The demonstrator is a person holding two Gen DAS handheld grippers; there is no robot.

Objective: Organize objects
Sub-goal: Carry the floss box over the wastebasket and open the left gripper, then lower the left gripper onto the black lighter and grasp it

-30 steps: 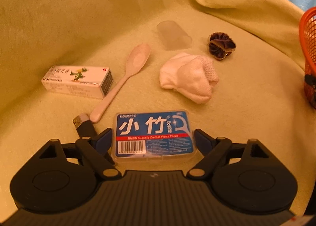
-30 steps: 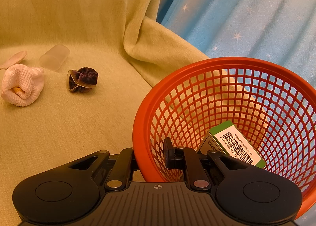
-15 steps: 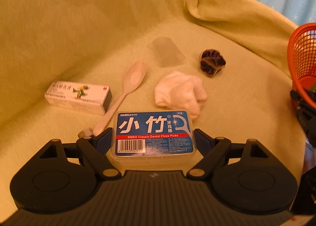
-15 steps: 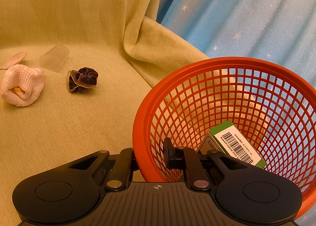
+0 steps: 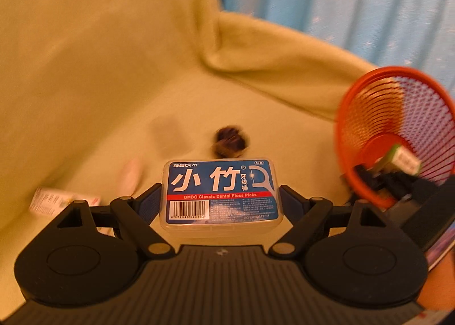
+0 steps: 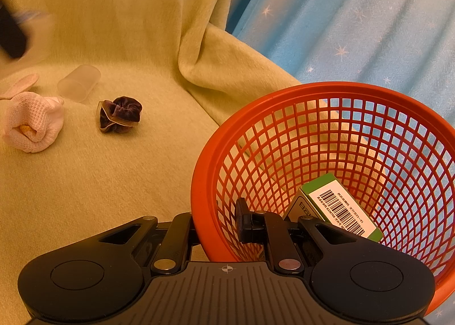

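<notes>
We hold the floss pick box [image 5: 221, 192] flat, label up, across our left gripper [image 5: 220, 197], its long axis spanning the wide jaws, above the blanket [image 5: 99, 83]. Our right gripper [image 6: 217, 218] pinches the orange basket [image 6: 204, 182] rim.

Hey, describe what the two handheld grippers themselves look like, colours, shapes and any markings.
Both are matte black plastic. The left gripper has two round discs on a ribbed dark-grey body, angled linkage arms with silvery rivets, blue-faced fingers, and a small white mark at the centre. The right gripper has the same build, with a small crosshair mark; its fingers look black. No cables or sleeves are clearly visible.
</notes>
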